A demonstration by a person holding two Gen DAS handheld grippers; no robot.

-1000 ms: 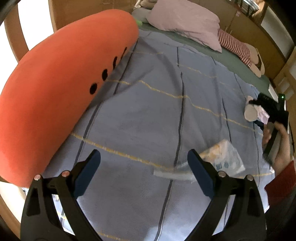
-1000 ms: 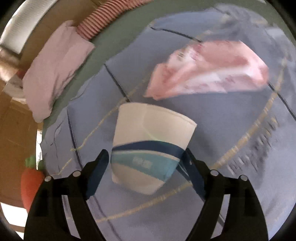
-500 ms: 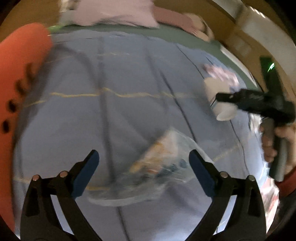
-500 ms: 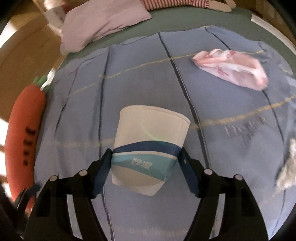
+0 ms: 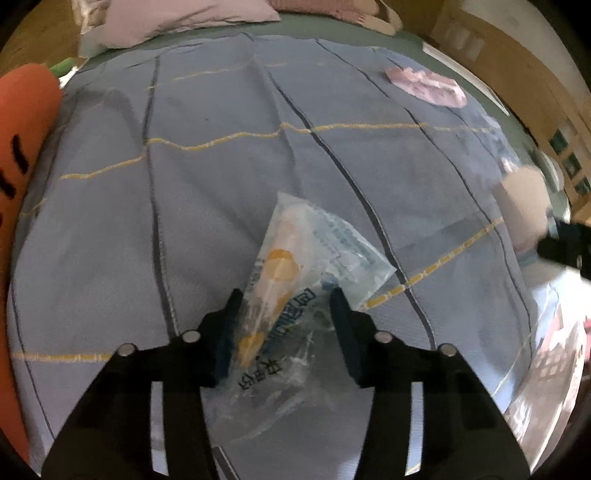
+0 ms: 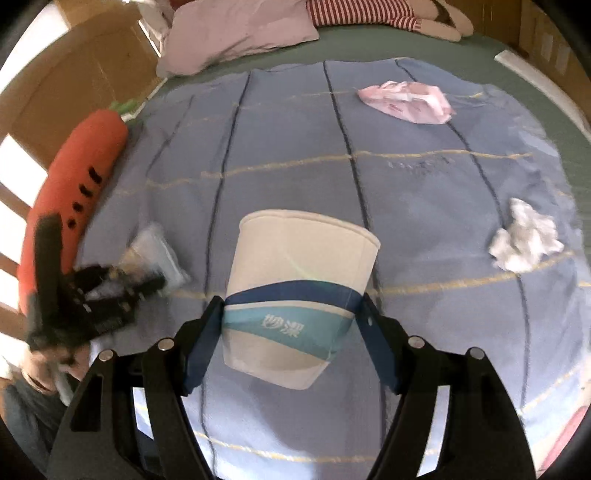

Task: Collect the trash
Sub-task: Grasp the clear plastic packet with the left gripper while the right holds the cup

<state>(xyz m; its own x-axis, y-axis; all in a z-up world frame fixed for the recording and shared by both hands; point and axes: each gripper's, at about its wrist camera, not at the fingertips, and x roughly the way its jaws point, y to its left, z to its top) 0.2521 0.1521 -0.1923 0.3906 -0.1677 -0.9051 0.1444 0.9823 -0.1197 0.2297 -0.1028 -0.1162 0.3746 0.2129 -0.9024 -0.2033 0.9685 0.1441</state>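
My left gripper (image 5: 283, 308) is shut on a clear plastic wrapper (image 5: 299, 280) with orange and blue print, over the blue bedspread (image 5: 221, 166). My right gripper (image 6: 291, 314) is shut on a white paper cup (image 6: 295, 295) with a blue band, held above the bedspread. A pink plastic bag (image 6: 406, 101) lies at the far side; it also shows in the left wrist view (image 5: 424, 85). A crumpled white tissue (image 6: 524, 240) lies to the right of the cup. The left gripper with the wrapper shows blurred in the right wrist view (image 6: 110, 284).
An orange carrot plush (image 6: 70, 199) lies along the left edge of the bed, by a wooden rail. A lilac pillow (image 6: 236, 33) and a striped plush toy (image 6: 369, 14) lie at the head. Wooden furniture (image 5: 517, 74) stands to the right.
My left gripper swung right from the carrot plush, came down over the clear wrapper and shut on it. My right gripper kept the cup and swung back over the bed.
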